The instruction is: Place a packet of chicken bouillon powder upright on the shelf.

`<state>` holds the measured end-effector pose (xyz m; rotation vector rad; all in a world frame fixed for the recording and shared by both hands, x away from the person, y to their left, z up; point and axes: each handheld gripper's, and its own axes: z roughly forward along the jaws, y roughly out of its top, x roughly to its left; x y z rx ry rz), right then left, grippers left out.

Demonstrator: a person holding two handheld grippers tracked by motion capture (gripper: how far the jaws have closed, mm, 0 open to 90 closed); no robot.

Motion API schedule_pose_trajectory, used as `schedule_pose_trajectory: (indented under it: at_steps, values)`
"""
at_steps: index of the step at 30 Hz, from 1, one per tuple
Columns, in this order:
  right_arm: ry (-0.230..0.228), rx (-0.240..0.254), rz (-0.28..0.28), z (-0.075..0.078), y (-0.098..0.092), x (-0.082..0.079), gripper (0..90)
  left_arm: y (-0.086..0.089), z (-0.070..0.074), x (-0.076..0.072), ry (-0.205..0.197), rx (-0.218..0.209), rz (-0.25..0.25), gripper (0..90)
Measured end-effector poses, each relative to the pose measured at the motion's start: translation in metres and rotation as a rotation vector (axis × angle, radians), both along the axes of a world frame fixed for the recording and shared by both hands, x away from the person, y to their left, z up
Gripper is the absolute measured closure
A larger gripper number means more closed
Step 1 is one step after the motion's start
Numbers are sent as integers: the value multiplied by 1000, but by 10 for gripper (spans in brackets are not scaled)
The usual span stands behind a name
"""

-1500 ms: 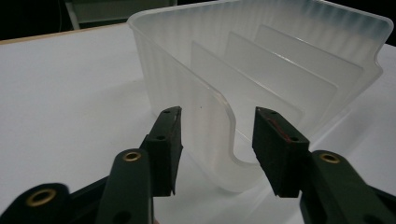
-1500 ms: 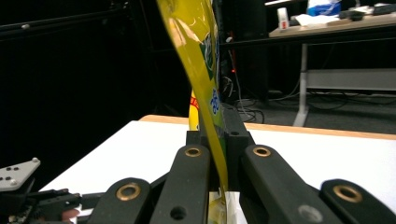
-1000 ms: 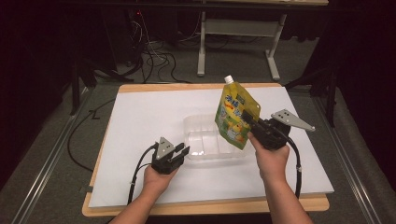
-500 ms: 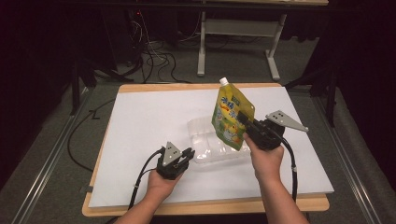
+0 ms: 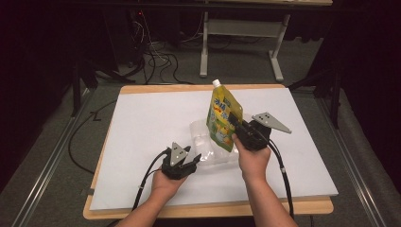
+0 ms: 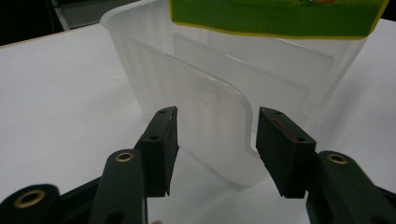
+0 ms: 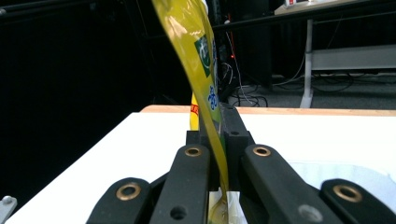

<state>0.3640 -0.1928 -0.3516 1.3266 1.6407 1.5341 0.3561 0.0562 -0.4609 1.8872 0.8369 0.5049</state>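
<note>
Right claw [image 5: 235,128] pinches the upright pouch [image 5: 223,119], spout up, over the tub [image 5: 204,142]; left claw [image 5: 193,159] gapes.

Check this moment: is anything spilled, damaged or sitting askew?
Nothing stands out. The right gripper holds the yellow spouted pouch tilted over the clear plastic container; the open left gripper sits at the container's rim. No spill visible.

Yellow pouch, clear tub, white bench

You see a yellow-green pouch [image 5: 224,120] with blue print and white cap, a translucent frosted tub [image 6: 224,88], black fingers [image 6: 161,140], and a wood-edged white bench [image 5: 142,123].
</note>
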Motion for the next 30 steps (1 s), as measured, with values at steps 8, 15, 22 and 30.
schedule_pose_trajectory:
  at_steps: [8, 15, 22, 30]
  values:
    - [4, 12, -22, -9, 3, 4, 900, -2, -1, 1, -7, 4, 3, 490]
    - [-3, 24, -39, -13, 1, 6, 900, -4, -2, 1, -12, 9, 0, 498]
    - [-5, 45, -49, -13, -3, 6, 900, -5, -3, 0, -17, 14, 1, 502]
    - [8, 52, -50, -15, -4, 7, 900, -5, -2, 0, -17, 16, 0, 508]
